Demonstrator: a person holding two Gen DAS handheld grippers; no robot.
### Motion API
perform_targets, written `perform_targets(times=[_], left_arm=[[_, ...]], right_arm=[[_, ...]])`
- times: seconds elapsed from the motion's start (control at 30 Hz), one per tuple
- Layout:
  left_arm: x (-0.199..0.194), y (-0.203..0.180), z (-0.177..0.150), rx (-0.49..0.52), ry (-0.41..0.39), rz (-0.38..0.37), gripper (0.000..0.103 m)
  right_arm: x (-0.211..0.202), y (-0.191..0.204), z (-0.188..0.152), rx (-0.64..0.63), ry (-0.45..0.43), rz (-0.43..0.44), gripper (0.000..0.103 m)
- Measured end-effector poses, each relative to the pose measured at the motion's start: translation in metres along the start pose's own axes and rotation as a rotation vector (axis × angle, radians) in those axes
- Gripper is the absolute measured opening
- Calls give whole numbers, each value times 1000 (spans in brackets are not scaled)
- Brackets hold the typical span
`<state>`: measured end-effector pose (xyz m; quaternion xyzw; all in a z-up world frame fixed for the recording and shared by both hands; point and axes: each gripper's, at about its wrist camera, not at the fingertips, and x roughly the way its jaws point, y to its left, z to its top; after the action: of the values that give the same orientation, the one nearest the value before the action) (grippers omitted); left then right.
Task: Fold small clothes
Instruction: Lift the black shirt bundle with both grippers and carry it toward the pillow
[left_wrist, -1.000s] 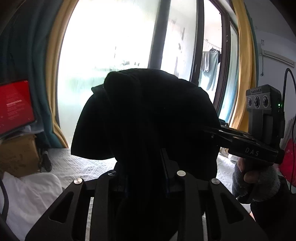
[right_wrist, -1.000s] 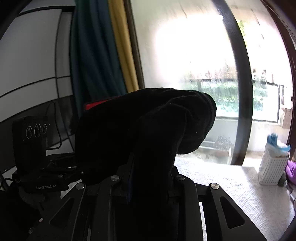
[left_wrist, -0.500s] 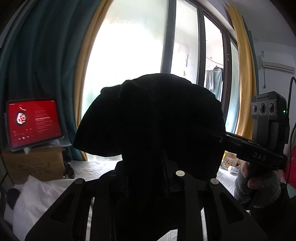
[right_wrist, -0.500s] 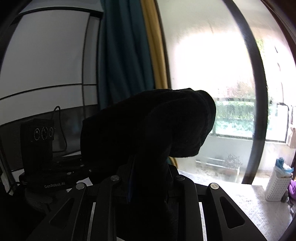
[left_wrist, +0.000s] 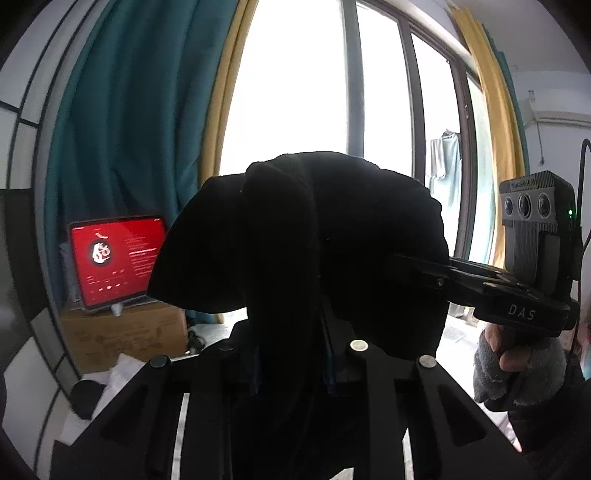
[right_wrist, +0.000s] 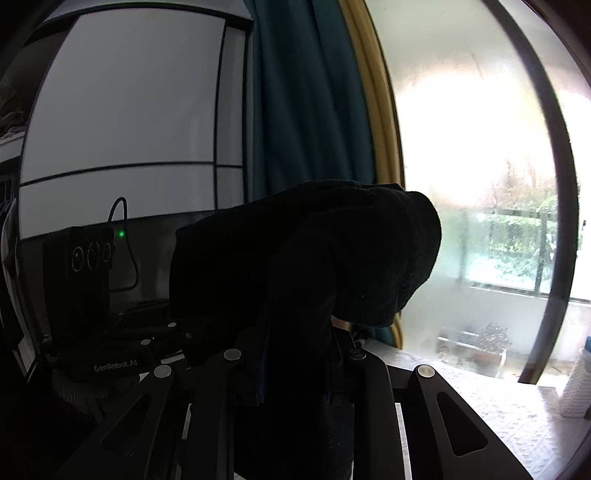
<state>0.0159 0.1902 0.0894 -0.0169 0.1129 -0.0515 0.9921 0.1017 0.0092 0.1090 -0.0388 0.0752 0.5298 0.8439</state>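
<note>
A black garment (left_wrist: 295, 236) hangs bunched in the air between both grippers and covers their fingertips. In the left wrist view my left gripper (left_wrist: 290, 332) is shut on a fold of it, the cloth running down between the jaws. The right gripper (left_wrist: 406, 266) comes in from the right, held by a hand in a grey glove (left_wrist: 517, 365), with its tips buried in the cloth. In the right wrist view the black garment (right_wrist: 314, 258) drapes over my right gripper (right_wrist: 299, 350), which is shut on it. The left gripper (right_wrist: 162, 332) sits low at the left.
A tablet with a red screen (left_wrist: 118, 258) stands on a cardboard box (left_wrist: 125, 339) at the left, before a teal curtain (left_wrist: 129, 129). White cloth (left_wrist: 122, 373) lies below the box. A white-covered table (right_wrist: 480, 398) with a white basket (right_wrist: 576, 387) lies by the window.
Both grippers have swung sideways together with the garment still held. The views have panned from the bright window toward the curtain and wall, and the tablet has come further into the left wrist view.
</note>
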Motion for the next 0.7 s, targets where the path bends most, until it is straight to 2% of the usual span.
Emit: perform_targets(times=[0.3, 0.7], left_arm=[[25, 33, -34, -32, 112, 24, 23], [77, 60, -46, -60, 188, 20, 23]], right_arm=[[49, -12, -36, 58, 109, 26, 22], [107, -57, -57, 119, 189, -2, 22]])
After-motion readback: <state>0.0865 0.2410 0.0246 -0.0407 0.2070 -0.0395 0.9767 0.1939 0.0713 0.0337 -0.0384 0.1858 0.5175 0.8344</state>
